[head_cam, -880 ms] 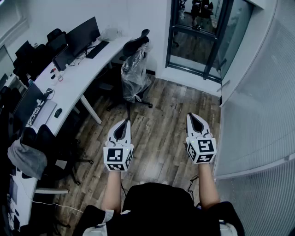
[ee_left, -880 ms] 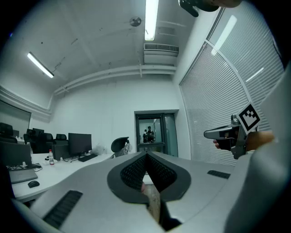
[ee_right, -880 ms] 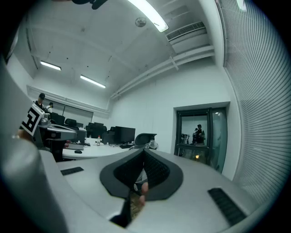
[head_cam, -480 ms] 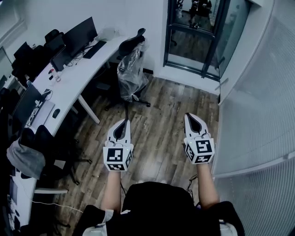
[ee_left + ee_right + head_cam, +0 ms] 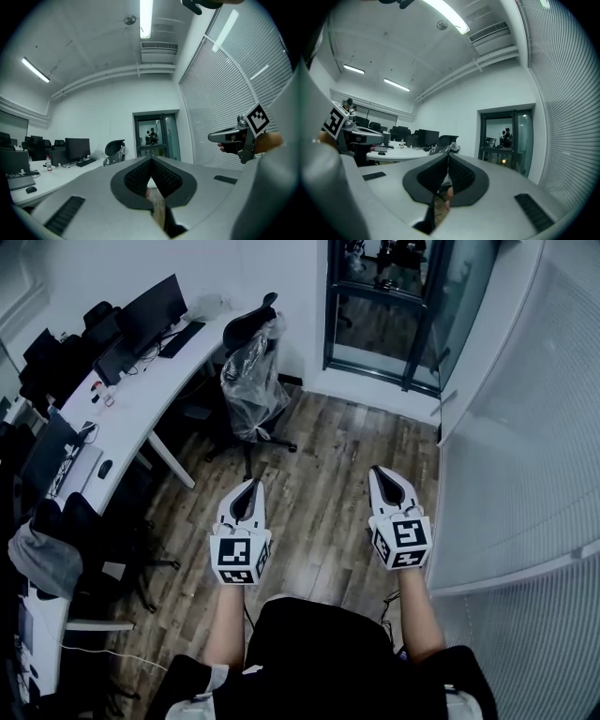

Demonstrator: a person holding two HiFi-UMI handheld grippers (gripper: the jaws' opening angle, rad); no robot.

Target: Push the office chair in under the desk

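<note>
A black office chair (image 5: 251,362) with clear plastic wrap over its back stands pulled out from the end of the long white desk (image 5: 155,395), far ahead on the wood floor. It also shows small in the left gripper view as the chair (image 5: 114,151) and in the right gripper view as the chair (image 5: 445,143). My left gripper (image 5: 250,491) and right gripper (image 5: 382,474) are held level side by side, well short of the chair, both shut and empty. The right gripper (image 5: 216,137) crosses the left gripper view.
Monitors (image 5: 150,310), a keyboard (image 5: 176,339) and a laptop (image 5: 82,472) sit on the desk. Another dark chair (image 5: 89,549) with a grey garment stands at the left. A glass door (image 5: 389,310) lies ahead; a blind-covered wall (image 5: 525,427) runs along the right.
The view has shifted forward and slightly right: the wrapped chair and desk now sit further left and higher. Both grippers keep their pose, still shut.
</note>
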